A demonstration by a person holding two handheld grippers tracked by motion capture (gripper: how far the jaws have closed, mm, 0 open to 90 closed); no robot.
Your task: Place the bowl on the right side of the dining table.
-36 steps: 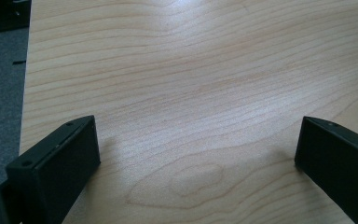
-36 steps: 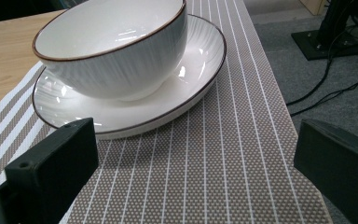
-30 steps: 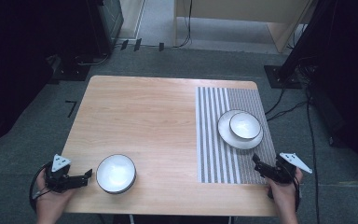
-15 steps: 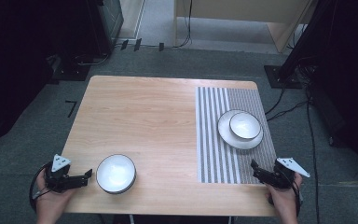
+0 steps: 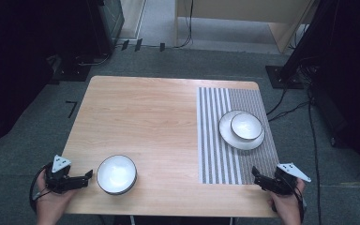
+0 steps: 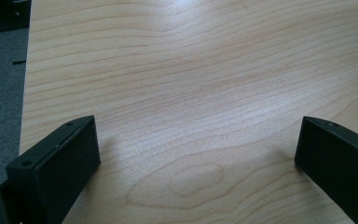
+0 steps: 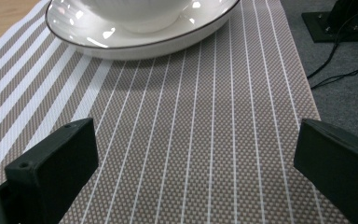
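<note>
A white bowl (image 5: 116,174) sits on the wooden table (image 5: 145,122) near its front left. My left gripper (image 5: 88,177) rests just left of that bowl, open, with bare wood between its jaws (image 6: 196,154). On the striped placemat (image 5: 215,140) at the right, a white plate (image 5: 234,138) carries a smaller white bowl (image 5: 246,125). My right gripper (image 5: 256,175) stands open at the mat's front right corner. In the right gripper view the plate (image 7: 121,44) and the bowl (image 7: 135,11) lie ahead of the jaws, with only mat (image 7: 200,154) between them.
Grey carpet surrounds the table, with cables (image 5: 286,108) and a black stand base (image 5: 283,77) at the right. Dark equipment stands at the back left (image 5: 105,23). A light wooden cabinet (image 5: 243,14) is at the back.
My right gripper has slid slightly toward the person and to the left along the mat's front edge. The left gripper and both bowls have stayed where they were.
</note>
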